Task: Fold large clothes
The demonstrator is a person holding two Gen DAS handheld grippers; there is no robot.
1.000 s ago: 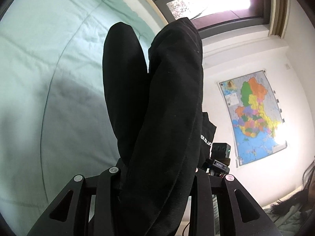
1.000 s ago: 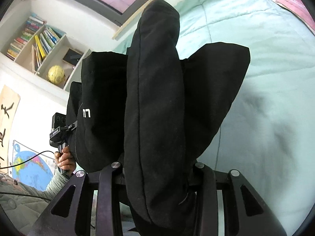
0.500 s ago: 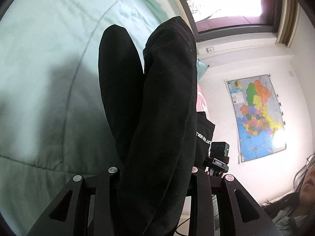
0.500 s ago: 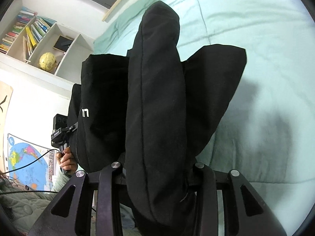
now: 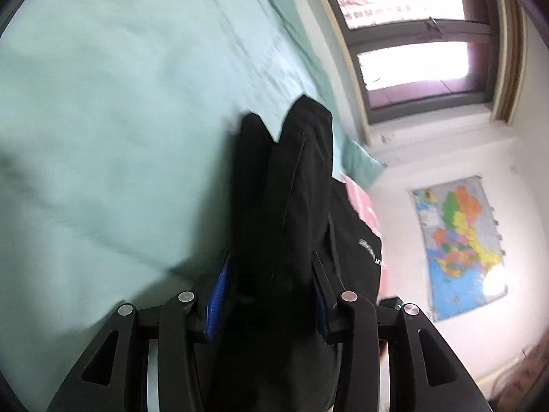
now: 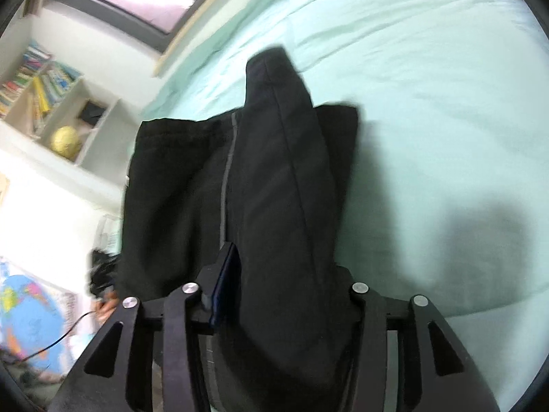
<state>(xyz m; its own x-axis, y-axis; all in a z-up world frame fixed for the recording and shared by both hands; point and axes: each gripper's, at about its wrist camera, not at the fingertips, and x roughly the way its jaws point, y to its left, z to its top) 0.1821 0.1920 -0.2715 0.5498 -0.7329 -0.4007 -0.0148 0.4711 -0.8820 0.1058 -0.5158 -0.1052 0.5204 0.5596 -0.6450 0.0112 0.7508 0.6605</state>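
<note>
Left gripper [image 5: 271, 292]: angled somewhat downward over the bed, jaws opening. Blue pads [image 5: 216, 295] now show on the inner faces of both fingers, a sliver of gap on the left side; the black garment [image 5: 284, 206] sits between them, no longer pinched there. On the right finger, contact cannot be told.

Right gripper [image 6: 284, 285]: tipped more steeply down, jaws opening too. Its left blue pad [image 6: 224, 285] stands clear of the cloth; the right finger is hidden behind a fold, so contact there cannot be told. Same garment [image 6: 274, 185] runs between the fingers.

Garment: dark, thick, bunched into long folds. In both wrist views its long axis runs straight out from the jaws, away from the camera, ending in rounded tips over the bedding. In the left view two humps side by side; a further panel with small white lettering hangs to the right. In the right view a grey seam line runs lengthwise, with a broad flat panel spread to the left.

Surroundings: mint-green quilt [image 5: 113, 130] fills most of each frame, a soft shadow to the right in the right view. Window [image 5: 411, 58] above the bed. Coloured wall map [image 5: 459, 243]. Something pink [image 5: 362, 206] by the garment's edge. Shelf [image 6: 44, 103] with books and a yellow globe [image 6: 66, 141]. Both frames motion-blurred. The garment blocks the centre of each view.
</note>
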